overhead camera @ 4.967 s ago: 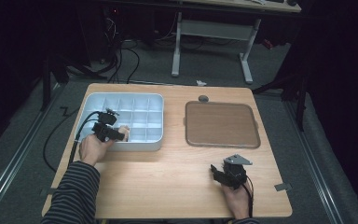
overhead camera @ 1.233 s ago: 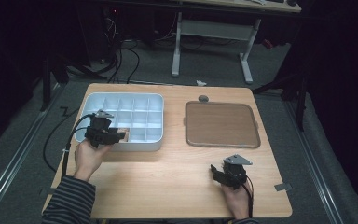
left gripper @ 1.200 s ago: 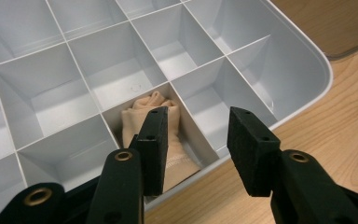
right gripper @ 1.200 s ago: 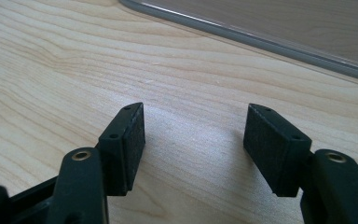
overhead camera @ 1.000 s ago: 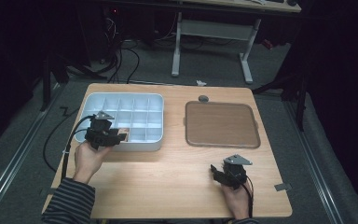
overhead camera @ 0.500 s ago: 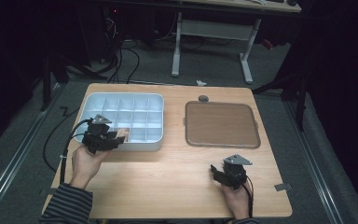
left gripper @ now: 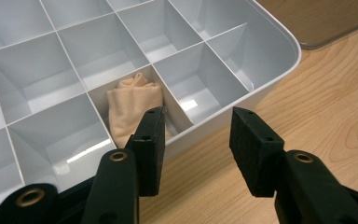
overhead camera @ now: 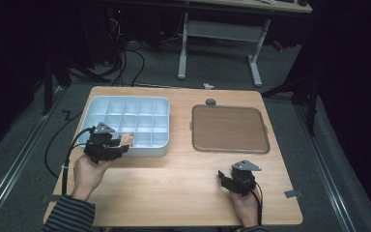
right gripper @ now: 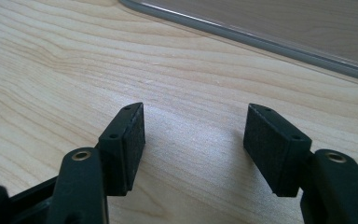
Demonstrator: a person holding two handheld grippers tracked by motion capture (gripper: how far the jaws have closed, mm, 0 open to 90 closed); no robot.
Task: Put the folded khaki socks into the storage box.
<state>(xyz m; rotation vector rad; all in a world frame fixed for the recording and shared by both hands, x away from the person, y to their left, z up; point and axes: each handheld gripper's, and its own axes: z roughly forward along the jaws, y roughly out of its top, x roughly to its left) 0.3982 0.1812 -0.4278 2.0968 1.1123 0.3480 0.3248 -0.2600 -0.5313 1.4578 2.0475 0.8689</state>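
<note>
A white compartment tray (overhead camera: 96,104) lies on the left of the wooden table. A folded beige cloth (overhead camera: 127,138) (left gripper: 135,107) rests in a compartment of its front row. My left gripper (overhead camera: 118,147) (left gripper: 198,140) hovers at the tray's front wall (left gripper: 223,119), one jaw over the cloth's compartment and the other over the wood. Its jaws have just been opening, and nothing is gripped between them. My right gripper (overhead camera: 227,180) (right gripper: 193,144) stands open over bare wood at the front right, with nothing between its jaws.
A flat brown tray (overhead camera: 229,128) (right gripper: 270,18) lies right of the white one, just beyond my right gripper. A small grey round piece (overhead camera: 210,102) sits at the table's far edge. Cables (overhead camera: 67,154) trail off the left side. A desk frame (overhead camera: 222,34) stands behind the table.
My left gripper has drawn back a little from the white tray toward the person, with the beige cloth left in its compartment. My right gripper has stayed put.
</note>
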